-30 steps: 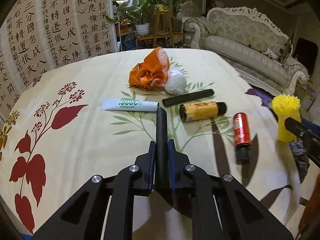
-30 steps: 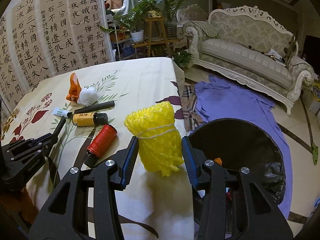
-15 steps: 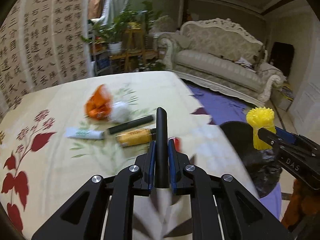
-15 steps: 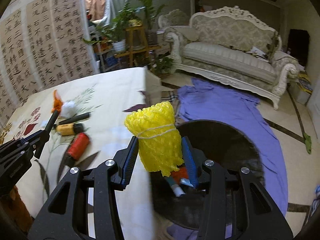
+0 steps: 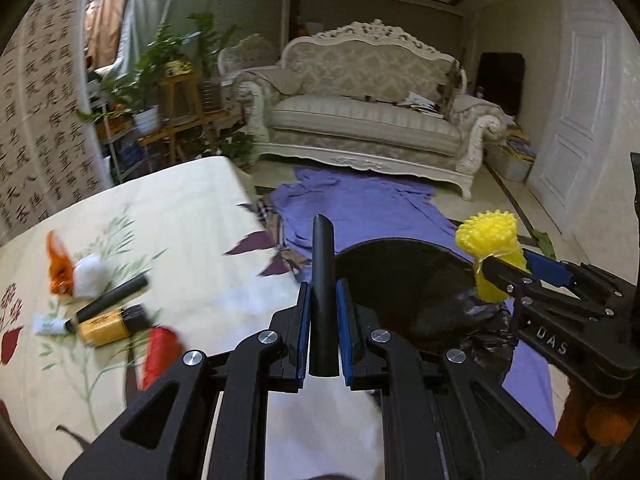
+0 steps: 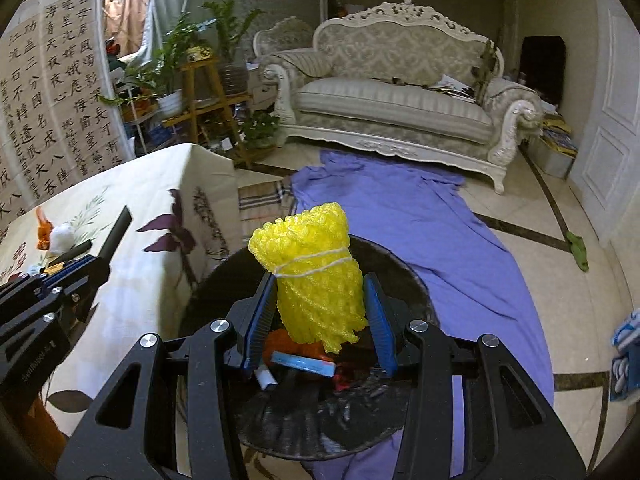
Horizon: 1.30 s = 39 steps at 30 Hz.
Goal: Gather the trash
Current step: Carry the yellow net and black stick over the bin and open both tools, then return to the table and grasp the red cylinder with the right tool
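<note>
1. Setting: living room with a carved cream sofa [image 5: 360,120], a purple cloth [image 5: 360,208] spread on the tiled floor, a calligraphy hanging [image 5: 36,120], and potted plants. A table under a floral tablecloth [image 5: 192,216] stands at left.

2. Left wrist view: the left gripper [image 5: 323,312] is clamped on a black tube [image 5: 322,280], which stands upright between the blue pads and projects past the tips. A black-lined trash bin [image 5: 400,280] sits just beyond and to the right. Left on the table: black marker [image 5: 110,298], yellow bottle [image 5: 106,324], red can [image 5: 158,350] (blurred), small white tube [image 5: 48,325], white wad [image 5: 88,274], orange wrapper [image 5: 58,264].

3. Right wrist view: the right gripper [image 6: 320,308] is closed lightly on a yellow foam net roll [image 6: 316,276], jaws fairly wide, the roll's upper half sticking out. It hangs over the bin [image 6: 416,280], which already holds trash.

4. Risks, as judged:
   - The soft roll may cling to a pad on release, or bounce off the rim onto the cloth.
   - The long tube could tip against the rim and fall outside.
   - The grippers are near one another over the bin and may collide.
</note>
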Each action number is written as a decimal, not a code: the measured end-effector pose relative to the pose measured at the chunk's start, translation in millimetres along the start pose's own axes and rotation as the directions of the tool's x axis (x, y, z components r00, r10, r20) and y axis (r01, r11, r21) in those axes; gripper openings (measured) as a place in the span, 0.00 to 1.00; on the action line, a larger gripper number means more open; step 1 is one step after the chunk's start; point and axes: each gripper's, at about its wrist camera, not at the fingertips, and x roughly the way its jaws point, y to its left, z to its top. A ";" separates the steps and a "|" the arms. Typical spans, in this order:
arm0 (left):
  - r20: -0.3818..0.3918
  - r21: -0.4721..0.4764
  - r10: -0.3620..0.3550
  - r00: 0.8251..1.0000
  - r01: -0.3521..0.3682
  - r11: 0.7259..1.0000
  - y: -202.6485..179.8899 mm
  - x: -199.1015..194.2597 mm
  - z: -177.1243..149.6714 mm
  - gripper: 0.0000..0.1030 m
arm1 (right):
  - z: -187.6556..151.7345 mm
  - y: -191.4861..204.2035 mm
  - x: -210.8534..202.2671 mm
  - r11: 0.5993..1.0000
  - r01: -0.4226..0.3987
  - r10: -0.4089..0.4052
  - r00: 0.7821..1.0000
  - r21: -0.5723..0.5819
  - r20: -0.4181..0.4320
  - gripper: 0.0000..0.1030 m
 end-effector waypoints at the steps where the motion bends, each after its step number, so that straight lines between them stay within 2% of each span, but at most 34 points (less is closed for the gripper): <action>1: -0.001 0.011 -0.003 1.000 0.003 1.000 -4.7 4.2 2.6 0.13 | 0.4 -2.0 1.3 1.000 0.002 -0.002 1.000 0.004 -0.001 0.42; 6: 0.004 0.034 -0.009 1.000 0.009 0.999 -14.0 17.0 8.5 0.14 | -0.3 -14.0 11.9 1.000 0.009 -0.009 1.000 0.026 -0.007 0.46; 8: -0.001 0.042 0.005 1.000 -0.005 0.999 -15.5 22.9 9.4 0.25 | -0.9 -19.4 16.9 0.999 0.013 -0.013 1.000 0.039 -0.019 0.49; 10: 0.003 0.038 0.002 1.000 -0.002 0.999 -13.6 25.2 9.2 0.47 | -1.0 -22.9 18.1 0.998 0.016 -0.015 1.000 0.053 -0.021 0.54; 13: 0.009 0.038 0.010 1.000 -0.011 0.999 -13.0 25.0 7.3 0.56 | -2.5 -27.5 19.3 0.998 0.027 -0.025 0.999 0.064 -0.025 0.55; 17: -0.001 0.021 0.017 1.000 -0.017 1.000 -8.0 24.6 7.7 0.60 | -3.0 -30.6 18.6 0.996 0.036 -0.034 0.999 0.079 -0.030 0.55; 19: 0.003 0.006 0.020 1.000 -0.020 1.000 -4.6 21.9 9.2 0.68 | -2.8 -29.4 17.7 0.996 0.036 -0.034 0.999 0.080 -0.031 0.55; 27: 0.020 -0.041 0.053 0.998 -0.052 0.998 25.0 0.3 4.2 0.70 | -0.4 -10.6 13.6 0.998 -0.005 0.007 1.000 0.061 -0.030 0.56; 39: 0.033 -0.118 0.099 0.995 -0.095 0.988 66.8 -37.5 -11.9 0.73 | -0.1 47.8 2.2 0.995 -0.094 0.094 0.995 -0.019 -0.034 0.56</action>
